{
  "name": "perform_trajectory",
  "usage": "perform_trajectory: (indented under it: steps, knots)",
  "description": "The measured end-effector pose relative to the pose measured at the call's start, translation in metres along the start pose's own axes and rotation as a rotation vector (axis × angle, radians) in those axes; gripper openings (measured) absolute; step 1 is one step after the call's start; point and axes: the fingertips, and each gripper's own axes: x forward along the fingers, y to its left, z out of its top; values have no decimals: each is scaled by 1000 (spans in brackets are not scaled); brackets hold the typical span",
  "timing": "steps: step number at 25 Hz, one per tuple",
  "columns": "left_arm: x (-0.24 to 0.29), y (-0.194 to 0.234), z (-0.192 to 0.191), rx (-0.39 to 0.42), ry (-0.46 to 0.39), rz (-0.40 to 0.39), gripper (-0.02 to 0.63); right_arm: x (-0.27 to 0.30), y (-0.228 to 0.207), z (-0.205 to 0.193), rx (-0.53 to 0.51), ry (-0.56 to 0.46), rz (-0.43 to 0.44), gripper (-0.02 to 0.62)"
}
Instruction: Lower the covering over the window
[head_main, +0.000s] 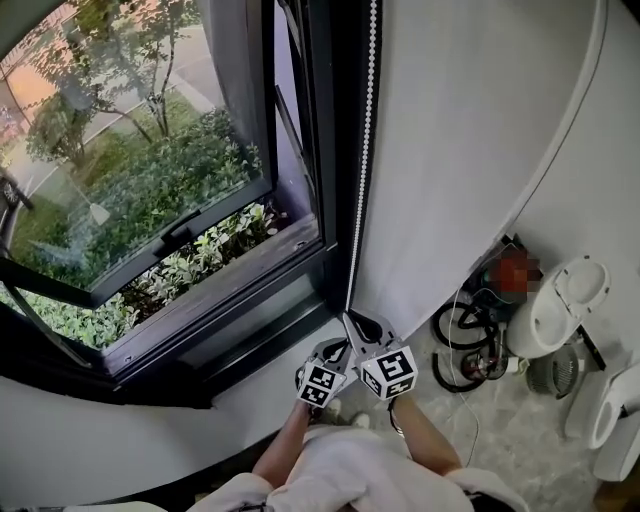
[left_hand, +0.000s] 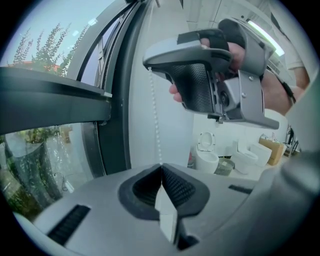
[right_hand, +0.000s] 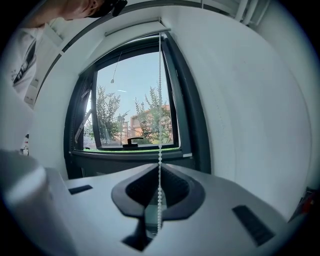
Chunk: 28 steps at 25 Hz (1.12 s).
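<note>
A white bead chain (head_main: 362, 150) hangs down the right side of the dark window frame (head_main: 322, 120). My right gripper (head_main: 350, 318) is shut on the chain, which runs between its jaws (right_hand: 159, 172) up to the blind's rail (right_hand: 135, 27) at the top of the window. The glass is uncovered. Just under it, my left gripper (head_main: 338, 346) is shut on the same chain (left_hand: 156, 125), which ends at its closed tips (left_hand: 161, 167). In the left gripper view the right gripper (left_hand: 215, 75) shows close above.
The window sash (head_main: 140, 230) is tilted open over green shrubs. A white wall (head_main: 470, 130) stands right of the frame. On the floor at the right are white toilets (head_main: 560, 305), a coil of black cable (head_main: 465, 345) and a small fan (head_main: 553, 371).
</note>
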Motion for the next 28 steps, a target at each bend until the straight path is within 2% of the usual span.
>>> perform_trajectory:
  steps: [5,8,12,20,28]
  knots:
    - [-17,0,3,-27,24,20,18,-4,2,-3,7,-5,11,6]
    - [-38,2,28,-53,-28,20,23,-6,2,-2,8,-5,15,6]
    - [-73,7,88,-59,-133,4,84,-9,1,-3,11,-7,14,6]
    - [-122,16,218,71,-323,30,84,-11,3,-3,16,-12,17,6]
    - [-130,23,309,165,-477,36,84,-9,9,-2,9,-11,23,6]
